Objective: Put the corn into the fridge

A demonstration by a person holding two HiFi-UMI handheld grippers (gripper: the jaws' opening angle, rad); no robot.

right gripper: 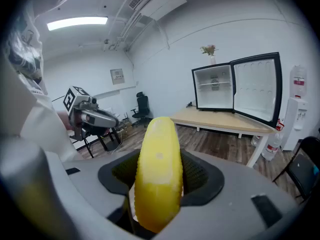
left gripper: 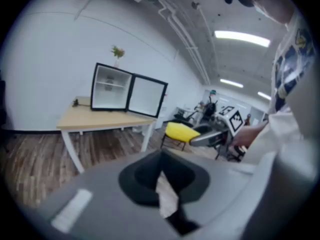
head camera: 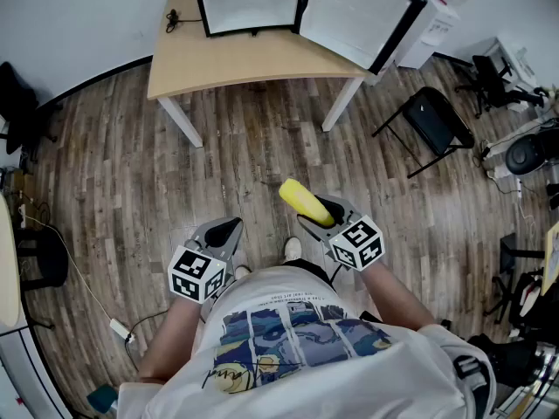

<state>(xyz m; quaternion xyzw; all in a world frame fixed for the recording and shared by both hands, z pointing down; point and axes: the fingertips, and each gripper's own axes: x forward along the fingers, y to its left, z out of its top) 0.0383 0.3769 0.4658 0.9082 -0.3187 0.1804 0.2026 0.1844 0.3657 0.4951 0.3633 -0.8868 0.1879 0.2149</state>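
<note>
The corn (head camera: 304,201) is a yellow cob, and my right gripper (head camera: 319,212) is shut on it, so that it sticks out forward past the jaws. In the right gripper view the corn (right gripper: 157,174) fills the middle between the black pads. My left gripper (head camera: 223,234) is held beside it at waist height, its jaws together with nothing in them. The small black fridge (head camera: 249,3) stands on a wooden table (head camera: 218,59) some way ahead, with its door (head camera: 358,16) swung open to the right. Its white inside (right gripper: 215,86) shows a shelf.
A black folding chair (head camera: 432,116) stands right of the table. Office chairs and gear crowd the right wall (head camera: 515,147). A cable with a white power strip (head camera: 120,328) lies on the wood floor at left. A white appliance (head camera: 437,7) stands beside the fridge door.
</note>
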